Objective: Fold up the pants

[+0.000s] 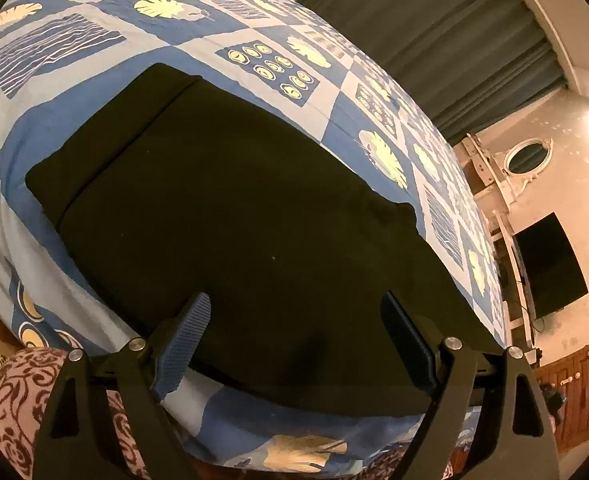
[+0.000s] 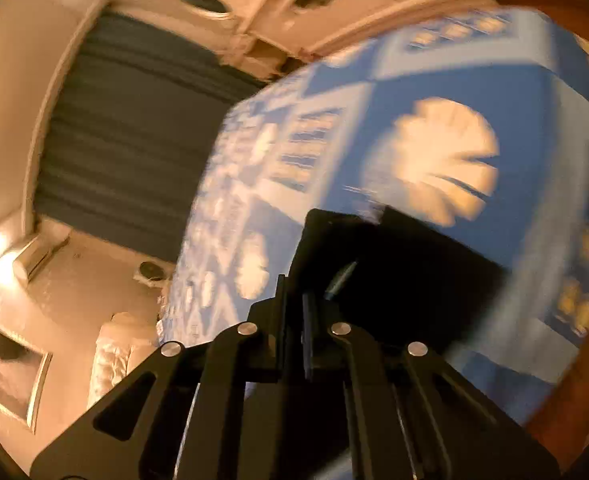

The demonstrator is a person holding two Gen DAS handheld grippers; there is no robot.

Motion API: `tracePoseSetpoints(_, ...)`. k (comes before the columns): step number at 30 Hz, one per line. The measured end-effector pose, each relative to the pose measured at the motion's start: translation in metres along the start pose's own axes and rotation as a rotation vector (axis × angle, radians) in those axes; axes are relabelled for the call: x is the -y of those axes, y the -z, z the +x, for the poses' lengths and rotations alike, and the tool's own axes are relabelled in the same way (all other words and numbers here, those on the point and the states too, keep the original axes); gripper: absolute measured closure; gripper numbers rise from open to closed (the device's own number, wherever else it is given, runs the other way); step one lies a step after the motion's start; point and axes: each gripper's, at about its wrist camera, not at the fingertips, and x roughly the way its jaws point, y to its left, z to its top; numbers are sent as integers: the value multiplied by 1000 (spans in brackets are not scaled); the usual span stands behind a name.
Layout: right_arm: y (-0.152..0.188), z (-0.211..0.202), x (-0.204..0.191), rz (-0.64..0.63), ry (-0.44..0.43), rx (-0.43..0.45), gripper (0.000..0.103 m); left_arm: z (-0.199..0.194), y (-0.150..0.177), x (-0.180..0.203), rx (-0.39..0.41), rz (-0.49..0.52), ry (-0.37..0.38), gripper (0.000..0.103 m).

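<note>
The left gripper [image 1: 294, 340] hangs wide open just above the bed's near edge, its two blue ribbed pads [image 1: 186, 344] spread apart and holding nothing; the near end of the pants [image 1: 222, 208] lies between and beneath them, though whether a pad touches the cloth I cannot tell. There is one pair of black pants, folded into a broad band flat on the bedspread [image 1: 94, 60]. Its long axis runs from the near edge away toward the far left corner of the bed, where a narrower layer pokes out from under the top one.

The right gripper [image 2: 294, 320] is clenched, its fingers pressed together with only a sliver between them. Black cloth of the pants [image 2: 414, 272] sits right at the fingertips, but the view is blurred and I cannot tell whether it is pinched. Beyond the bed hangs one dark curtain [image 1: 446, 40], and one dark screen [image 1: 546, 264] is on the wall.
</note>
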Motion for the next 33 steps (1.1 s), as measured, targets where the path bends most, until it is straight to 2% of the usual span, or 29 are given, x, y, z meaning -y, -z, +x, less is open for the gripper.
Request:
tracePoseSetpoints(4,12,8,63,95,123,-39,97,0,1,3,-7,23,-5,17)
tracePoseSetpoints(6,17,15,80,126,101,-43,97,-1,1,3,-13,20,-7,17)
tracePoseSetpoints(9,18,13,78,136,84,-25,92,-3,1,2,-19,4,0,17)
tracePoseSetpoints(11,20,9,76,152,65,-29,78,-3,2,2,-19,6,2,17)
tracePoseSetpoints(14,25,2,74,147,64,-25,70,-4,3,3,-18,27,-2,17)
tracePoseSetpoints(16,24,-6,73,135,91,14,69,-7,4,5,-13,30,-5,17)
tracePoseSetpoints(19,9,-18,67,106,138,65,49,-16,2,5,6,22,9,17)
tracePoseSetpoints(22,-9,-19,72,69,173,62,49,-26,-4,3,50,18,2,17)
tracePoseSetpoints(25,-20,-20,80,71,144,74,49,-32,-12,-1,86,8,-20,17)
tracePoseSetpoints(28,-24,-19,78,33,114,92,48,-29,-20,-5,74,8,-48,17)
tracePoseSetpoints(29,-28,-15,72,-18,122,94,44,-27,-22,-6,64,8,-57,17)
tracePoseSetpoints(32,-35,2,58,-126,159,38,36,-22,-24,-10,40,7,-74,17)
tracePoseSetpoints(33,-35,12,54,-149,168,-24,36,-21,-23,-12,40,4,-79,17)
